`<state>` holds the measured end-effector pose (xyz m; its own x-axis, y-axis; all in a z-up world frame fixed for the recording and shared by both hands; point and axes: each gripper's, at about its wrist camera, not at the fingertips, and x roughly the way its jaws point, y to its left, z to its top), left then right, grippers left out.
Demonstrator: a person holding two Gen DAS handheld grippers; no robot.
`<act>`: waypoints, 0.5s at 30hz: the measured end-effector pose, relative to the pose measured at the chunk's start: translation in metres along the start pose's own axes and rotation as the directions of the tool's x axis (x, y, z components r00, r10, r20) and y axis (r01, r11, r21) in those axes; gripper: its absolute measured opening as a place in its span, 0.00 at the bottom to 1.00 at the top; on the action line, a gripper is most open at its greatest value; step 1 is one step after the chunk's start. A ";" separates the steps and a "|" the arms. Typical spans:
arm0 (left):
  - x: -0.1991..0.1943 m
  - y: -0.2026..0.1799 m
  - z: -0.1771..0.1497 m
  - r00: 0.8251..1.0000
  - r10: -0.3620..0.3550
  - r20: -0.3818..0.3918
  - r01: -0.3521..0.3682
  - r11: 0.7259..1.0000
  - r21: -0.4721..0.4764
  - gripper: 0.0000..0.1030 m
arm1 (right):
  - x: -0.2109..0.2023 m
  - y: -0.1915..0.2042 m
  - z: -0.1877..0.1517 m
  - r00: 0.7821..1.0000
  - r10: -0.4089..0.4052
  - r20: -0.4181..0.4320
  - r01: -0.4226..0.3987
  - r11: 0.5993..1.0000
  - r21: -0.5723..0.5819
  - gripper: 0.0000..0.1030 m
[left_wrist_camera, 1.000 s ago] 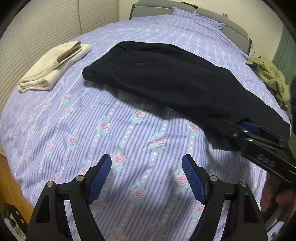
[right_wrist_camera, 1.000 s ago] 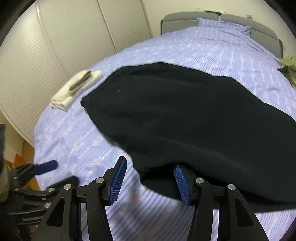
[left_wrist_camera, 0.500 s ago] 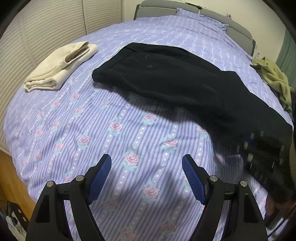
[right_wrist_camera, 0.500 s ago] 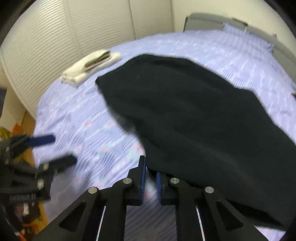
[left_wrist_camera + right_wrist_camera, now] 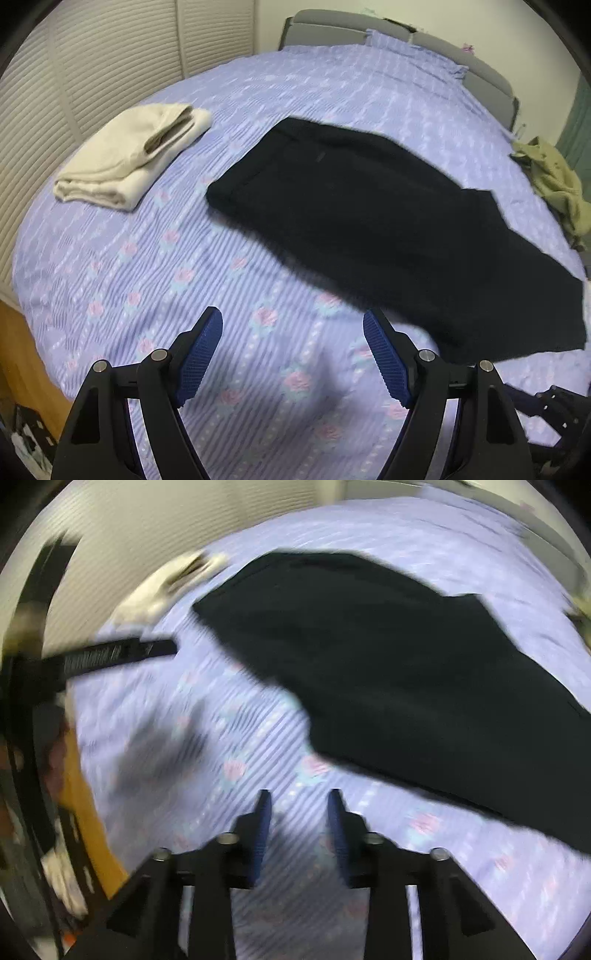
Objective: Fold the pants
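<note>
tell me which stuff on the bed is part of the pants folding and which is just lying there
Part of the job:
- black pants, spread on the bedspread
- left tool, open and empty
- right tool, jaws opening, nothing between them

Just lying about:
- folded cream garment
- crumpled olive garment

A floral lilac bed (image 5: 155, 280) carries black pants (image 5: 369, 206), cream folded garment (image 5: 129, 162), olive cloth (image 5: 554, 184).

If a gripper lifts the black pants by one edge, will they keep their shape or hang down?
The black pants lie flat and follow the bedspread, so they are probably floppy and would hang down. They look like thick cloth, so perhaps somewhat heavy. Pushed, they would likely bunch up rather than slide.
</note>
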<state>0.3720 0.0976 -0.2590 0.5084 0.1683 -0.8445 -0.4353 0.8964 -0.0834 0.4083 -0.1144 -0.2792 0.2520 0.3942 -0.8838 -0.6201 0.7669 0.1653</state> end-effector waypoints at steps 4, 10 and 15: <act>-0.034 -0.028 0.017 0.995 -0.103 0.011 0.101 0.990 0.093 0.76 | -0.052 -0.021 0.014 0.995 -0.073 0.068 0.061 0.986 0.155 0.41; -0.069 -0.083 0.041 0.976 -0.210 0.059 0.187 0.944 0.272 0.79 | -0.133 -0.060 0.020 0.938 -0.312 0.152 0.256 0.918 0.303 0.52; -0.084 -0.155 0.050 0.954 -0.288 0.082 0.235 0.889 0.393 0.79 | -0.189 -0.117 0.011 0.863 -0.472 0.181 0.369 0.833 0.412 0.52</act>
<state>0.4341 -0.0351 -0.1484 0.6715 -0.0645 -0.7382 0.0249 0.9976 -0.0644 0.4414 -0.2726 -0.1266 0.6442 0.0698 -0.7616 -0.1176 0.9930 -0.0086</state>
